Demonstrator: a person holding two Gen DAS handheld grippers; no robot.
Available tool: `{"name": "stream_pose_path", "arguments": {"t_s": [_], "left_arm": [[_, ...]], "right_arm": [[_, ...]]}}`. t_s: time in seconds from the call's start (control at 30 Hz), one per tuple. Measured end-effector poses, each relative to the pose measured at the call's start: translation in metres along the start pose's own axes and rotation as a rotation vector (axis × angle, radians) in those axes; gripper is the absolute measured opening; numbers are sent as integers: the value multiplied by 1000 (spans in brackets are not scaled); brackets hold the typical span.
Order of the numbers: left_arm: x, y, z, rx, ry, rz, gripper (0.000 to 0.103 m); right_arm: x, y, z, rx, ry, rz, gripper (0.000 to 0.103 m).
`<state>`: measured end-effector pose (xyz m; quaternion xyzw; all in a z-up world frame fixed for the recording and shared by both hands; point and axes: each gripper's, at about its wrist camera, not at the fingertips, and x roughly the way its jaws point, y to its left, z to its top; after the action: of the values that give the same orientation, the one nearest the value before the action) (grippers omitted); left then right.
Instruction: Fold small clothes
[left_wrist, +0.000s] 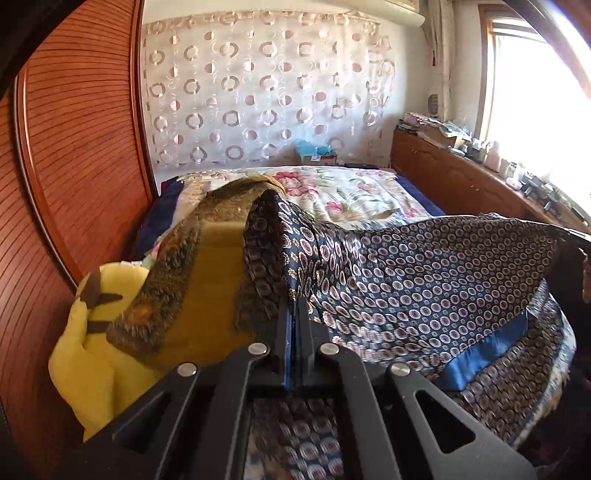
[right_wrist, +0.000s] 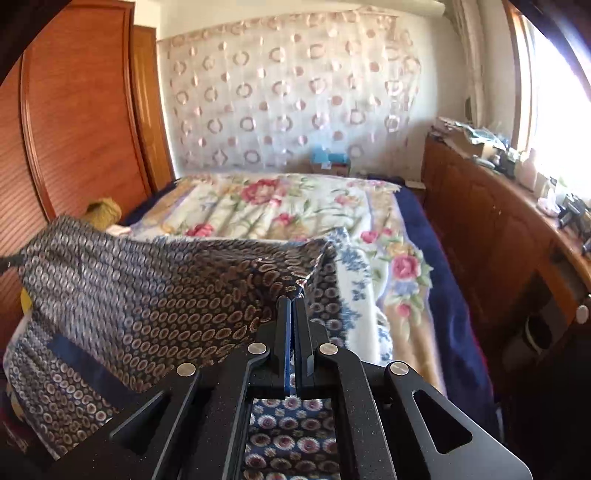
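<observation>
A navy cloth (left_wrist: 424, 273) printed with small rings and rosettes, with a plain blue band, hangs stretched in the air above the bed. My left gripper (left_wrist: 293, 306) is shut on its left upper corner, and the fabric bunches up over the closed fingers. In the right wrist view the same cloth (right_wrist: 147, 295) spreads away to the left. My right gripper (right_wrist: 294, 301) is shut on its right upper corner. The lower part of the cloth drapes down onto more patterned fabric beneath both grippers.
The bed carries a floral blanket (right_wrist: 295, 210). An ochre patterned cloth (left_wrist: 210, 266) and a yellow plush toy (left_wrist: 92, 332) lie at the left by the wooden wardrobe (left_wrist: 74, 147). A cluttered wooden cabinet (right_wrist: 480, 206) lines the right side under the window.
</observation>
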<state>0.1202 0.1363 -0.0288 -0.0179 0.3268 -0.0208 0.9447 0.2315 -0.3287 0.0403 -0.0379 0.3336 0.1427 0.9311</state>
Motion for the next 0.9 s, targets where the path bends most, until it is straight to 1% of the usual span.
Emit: {"name": "stream_pose_path", "arguments": {"t_s": [0.1,0.33,0.5,0.6,0.73,0.9], "left_arm": [[-13,-4,-18,-9,5,-24,0],[-31,-7,-57,-43,26,-20,0],[-40,-6,-83,-86,42,-36,0],[-40,-2,-93,-102,63,-35,0],[-39,1,-106,-117,85,-30,0],[-36,1,-116,-113,108,-18,0]], "right_arm": [[-9,-10,-5,6,7,-7,0],[-22,-25,-37,51,41,16,0],[-37,-27,-58,73,49,32,0],[-48,-33,-71,92,53,38,0],[-59,-34,-87,91,69,20,0],[-50,-34,-109,90,120,-7,0]]}}
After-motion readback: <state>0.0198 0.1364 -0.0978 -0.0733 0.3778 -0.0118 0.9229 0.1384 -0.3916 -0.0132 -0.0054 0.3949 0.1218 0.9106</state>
